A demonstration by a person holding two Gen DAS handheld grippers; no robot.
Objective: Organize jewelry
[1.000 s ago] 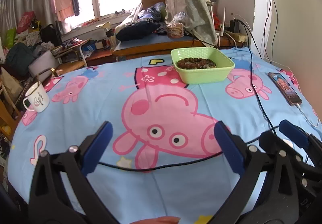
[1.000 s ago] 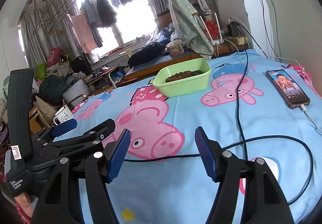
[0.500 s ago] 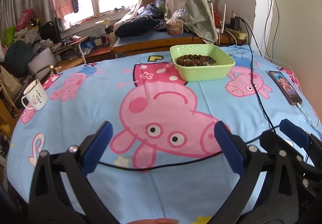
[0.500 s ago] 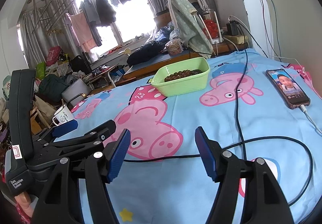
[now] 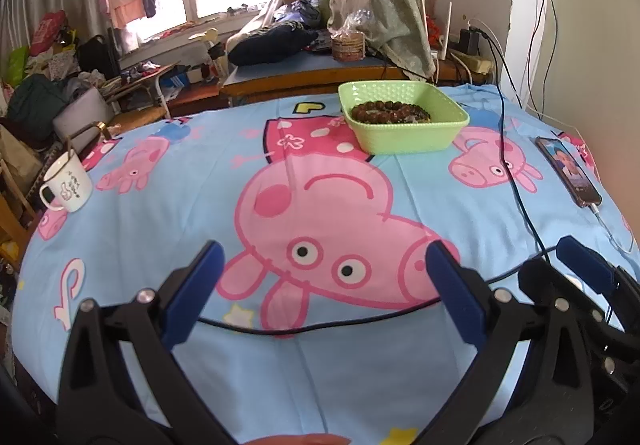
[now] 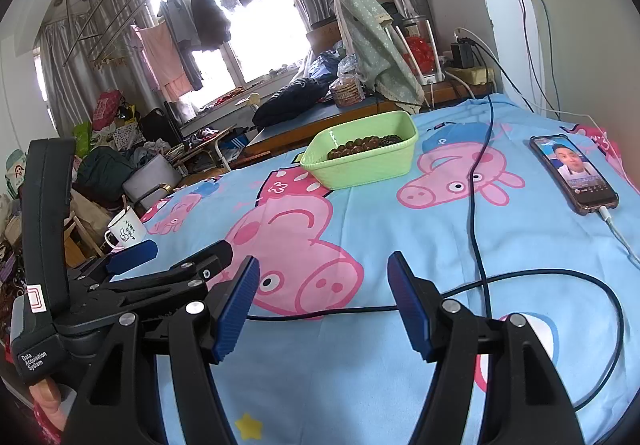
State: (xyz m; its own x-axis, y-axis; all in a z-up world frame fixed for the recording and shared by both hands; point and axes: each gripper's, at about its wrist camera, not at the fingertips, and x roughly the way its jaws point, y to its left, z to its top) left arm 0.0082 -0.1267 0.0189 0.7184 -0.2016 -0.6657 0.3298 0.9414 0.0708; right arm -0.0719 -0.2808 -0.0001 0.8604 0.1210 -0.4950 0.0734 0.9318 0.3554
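L gripper (image 5: 322, 259) and R gripper (image 6: 322, 271) both gape, nothing between pads, side by side above the sheet (image 5: 168, 229). L handle label reads "Data Acquisition System". Ahead: cable (image 6: 476, 229), then green basket (image 5: 408, 141) w/ beads (image 5: 388, 113). Phone (image 6: 574, 175) far right, mug (image 5: 68, 187) left.

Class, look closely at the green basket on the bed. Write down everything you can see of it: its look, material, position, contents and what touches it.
The green basket is a shallow rectangular tray of light green plastic, as it looks, with a rolled rim, sloping walls and a dotted pattern pressed into the inner wall. It stands upright and level on the cartoon-pig bedsheet, at the far side near the wooden desk edge. Inside lie strings of brown beads, some darker. A black cable runs past its right side without touching it. Neither gripper is near it.
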